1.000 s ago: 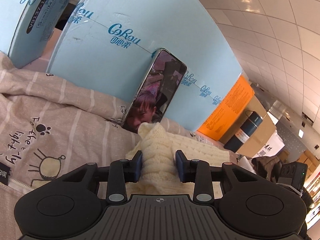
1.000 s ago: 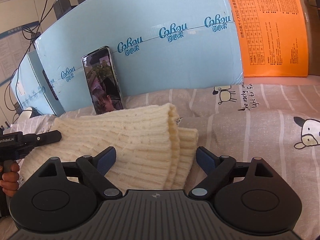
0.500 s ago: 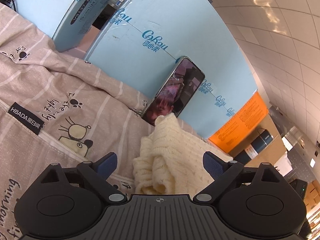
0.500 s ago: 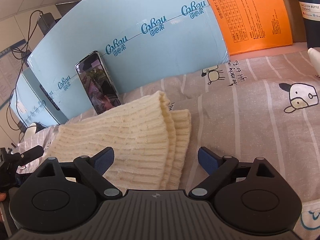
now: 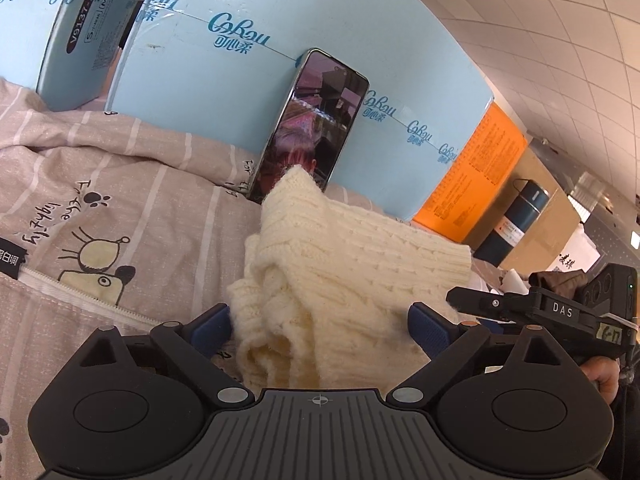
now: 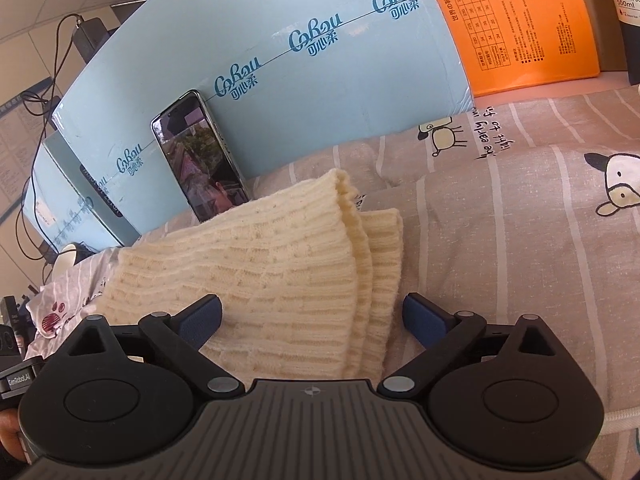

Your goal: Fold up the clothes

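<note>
A cream knitted sweater [image 5: 340, 264] lies folded in layers on the pink striped bedsheet [image 5: 120, 184]. My left gripper [image 5: 320, 330] is open, its blue pads either side of the sweater's bunched near end, holding nothing. In the right wrist view the sweater [image 6: 272, 272] shows its stacked ribbed edges. My right gripper [image 6: 312, 320] is open, its pads wide apart over the sweater's near edge. The right gripper also shows in the left wrist view [image 5: 540, 312] at the right.
A phone [image 5: 312, 128] leans on a light blue box [image 5: 224, 80] behind the sweater; it also shows in the right wrist view [image 6: 200, 156]. An orange box [image 6: 520, 24] and a dark bottle [image 5: 516, 220] stand to the right. The bedsheet [image 6: 520, 220] spreads to the right.
My left gripper, shut on the sweater a second ago, has opened and let it go. It now sits close over the sweater's end. The right gripper stays open and moved little.
</note>
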Demonstrator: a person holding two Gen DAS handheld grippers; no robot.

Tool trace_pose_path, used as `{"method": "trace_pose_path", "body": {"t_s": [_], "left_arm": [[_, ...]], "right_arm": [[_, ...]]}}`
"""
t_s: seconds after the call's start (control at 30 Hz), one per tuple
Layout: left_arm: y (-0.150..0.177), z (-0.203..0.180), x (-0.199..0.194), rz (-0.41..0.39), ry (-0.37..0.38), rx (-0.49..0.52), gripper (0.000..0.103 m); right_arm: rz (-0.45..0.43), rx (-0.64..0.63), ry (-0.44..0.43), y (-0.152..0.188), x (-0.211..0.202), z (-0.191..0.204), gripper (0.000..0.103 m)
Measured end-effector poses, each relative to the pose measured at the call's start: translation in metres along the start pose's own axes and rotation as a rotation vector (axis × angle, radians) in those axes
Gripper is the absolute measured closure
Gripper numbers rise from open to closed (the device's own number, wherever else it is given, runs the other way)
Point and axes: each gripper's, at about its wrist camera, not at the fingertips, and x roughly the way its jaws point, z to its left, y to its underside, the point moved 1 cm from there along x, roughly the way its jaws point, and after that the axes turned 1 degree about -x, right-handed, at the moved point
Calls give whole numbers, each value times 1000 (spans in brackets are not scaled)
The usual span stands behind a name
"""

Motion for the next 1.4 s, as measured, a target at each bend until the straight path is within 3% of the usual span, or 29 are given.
{"method": "trace_pose_path", "body": {"t_s": [0.13, 0.3, 0.33, 0.47, 0.53, 0.57, 0.63, 0.83, 1.1, 1.27, 1.4], "left_arm": [[-2, 0, 7, 0, 26, -28, 6], [-2, 0, 6, -7, 47, -31, 8], [-2, 0, 6, -7, 46, -32, 13], [-4, 1, 0, -33, 64, -35, 35], [-5, 2, -4, -47, 74, -36, 53], [-6, 2, -6, -55, 79, -37, 56], [-7, 3, -9, -70, 89, -38, 65], [-18, 8, -33, -128, 66, -65, 67], [-44, 14, -96, -247, -168, -32, 68], [-51, 40, -136, -306, -367, -29, 68], [-56, 65, -161, -343, -516, -38, 68]], "right_arm": [[21, 9, -33, 0, 7, 7, 5], [66, 91, -176, 4, 12, 9, 9], [64, 90, -173, 4, 12, 10, 13], [92, 153, -229, 8, 16, 9, 52], [87, 138, -210, 9, 13, 14, 59], [81, 139, -214, 8, 11, 18, 65], [68, 132, -209, 6, 7, 27, 69], [16, 101, -274, -1, -9, 67, 74], [-17, -27, -339, -7, 10, 142, 74], [18, -147, -402, -5, 50, 205, 74], [79, -154, -433, 0, 91, 254, 74]]}}
